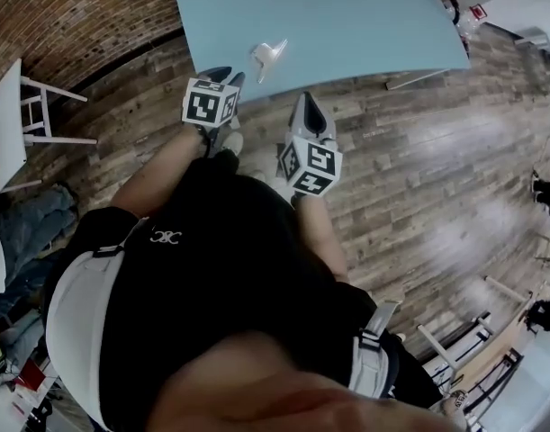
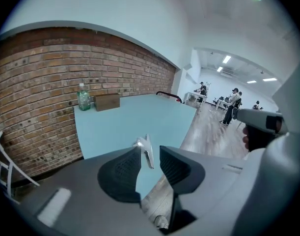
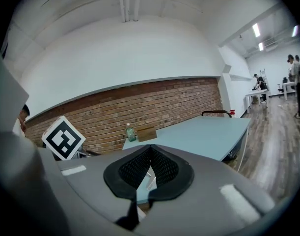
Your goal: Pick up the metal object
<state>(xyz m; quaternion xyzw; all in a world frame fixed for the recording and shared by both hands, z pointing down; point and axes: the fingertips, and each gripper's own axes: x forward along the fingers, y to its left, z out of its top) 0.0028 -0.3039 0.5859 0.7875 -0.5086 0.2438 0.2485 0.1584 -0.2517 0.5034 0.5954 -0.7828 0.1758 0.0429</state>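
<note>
A small shiny metal object [image 1: 268, 56] lies near the front edge of the pale blue table [image 1: 347, 16]. My left gripper [image 1: 222, 77] reaches over that edge, just left of and short of the object, jaws apart. In the left gripper view the metal object [image 2: 146, 149] shows in the gap of the left gripper [image 2: 150, 155], lying on the table beyond the pads and not pressed by them. My right gripper [image 1: 308, 104] hangs over the wooden floor in front of the table. In its own view the right gripper [image 3: 150, 149] has its pads together with nothing between them.
A green bottle [image 2: 83, 98] and a brown box [image 2: 107, 102] stand at the table's far end by the brick wall [image 2: 37, 73]. A white chair [image 1: 40, 115] stands at the left. People stand in the room far behind [image 2: 233, 104].
</note>
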